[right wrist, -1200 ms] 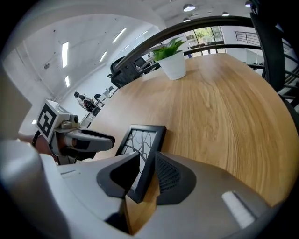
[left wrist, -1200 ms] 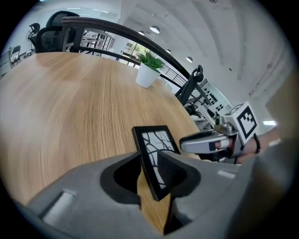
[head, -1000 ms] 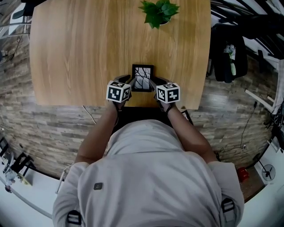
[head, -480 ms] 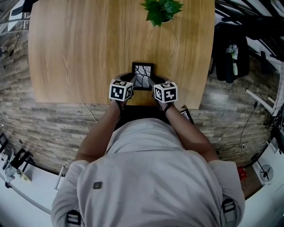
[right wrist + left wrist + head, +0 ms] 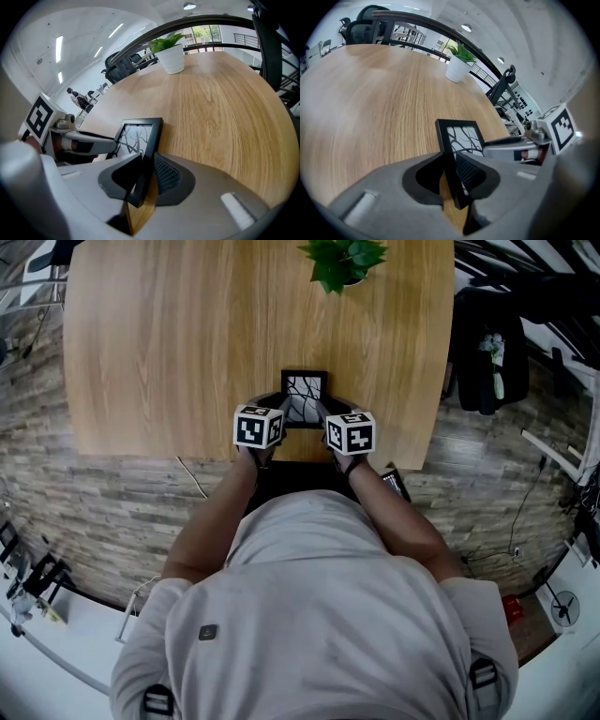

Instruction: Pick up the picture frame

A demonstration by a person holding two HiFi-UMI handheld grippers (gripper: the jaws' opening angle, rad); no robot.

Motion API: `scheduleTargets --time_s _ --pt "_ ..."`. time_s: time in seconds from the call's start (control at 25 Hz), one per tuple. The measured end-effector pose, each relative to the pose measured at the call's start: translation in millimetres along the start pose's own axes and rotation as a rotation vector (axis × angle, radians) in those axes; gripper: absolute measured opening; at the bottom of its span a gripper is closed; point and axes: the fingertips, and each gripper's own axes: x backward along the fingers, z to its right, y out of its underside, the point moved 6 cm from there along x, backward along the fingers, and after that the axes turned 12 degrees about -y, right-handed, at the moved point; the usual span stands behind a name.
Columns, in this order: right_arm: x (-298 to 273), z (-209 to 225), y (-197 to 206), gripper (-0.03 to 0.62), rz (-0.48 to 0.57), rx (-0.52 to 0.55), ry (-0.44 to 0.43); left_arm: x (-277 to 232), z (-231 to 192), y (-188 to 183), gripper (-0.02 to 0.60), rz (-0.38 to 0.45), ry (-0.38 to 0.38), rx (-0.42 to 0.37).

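Note:
A small black picture frame [image 5: 305, 388] with a branch drawing lies near the front edge of the wooden table [image 5: 187, 334]. My left gripper [image 5: 286, 412] straddles its left side and my right gripper [image 5: 322, 412] its right side. In the left gripper view, the frame's edge [image 5: 459, 136] sits between the jaws of the left gripper [image 5: 452, 176], with a sliver of wood showing beside it. In the right gripper view, the right gripper [image 5: 145, 178] likewise has the frame [image 5: 138, 133] between its jaws. Both pairs of jaws have just been closing around the frame and stand open, not clamped.
A potted green plant [image 5: 342, 261] in a white pot [image 5: 458, 69] stands at the table's far edge. A dark chair with hanging items [image 5: 483, 352] is to the right of the table. Brick-pattern floor surrounds the table. The person's body fills the lower head view.
Both marker cubes have drawn inward toward the frame's sides, and the jaws have narrowed around its edges. The frame lies where it was.

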Motion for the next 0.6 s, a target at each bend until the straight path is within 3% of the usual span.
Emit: scheduleTargets --time_s 0.32,0.6 --pt "22.5 -27.0 -22.6 0.091 0.107 0.105 0.008 41.0 5.2 -17.2 0.089 0.131 -0.021 -0.028" --pt "57.7 -78.0 -52.1 0.087 0.251 0.238 0.033 107.1 9.7 -39.9 0.086 0.307 -0.049 -0.054"
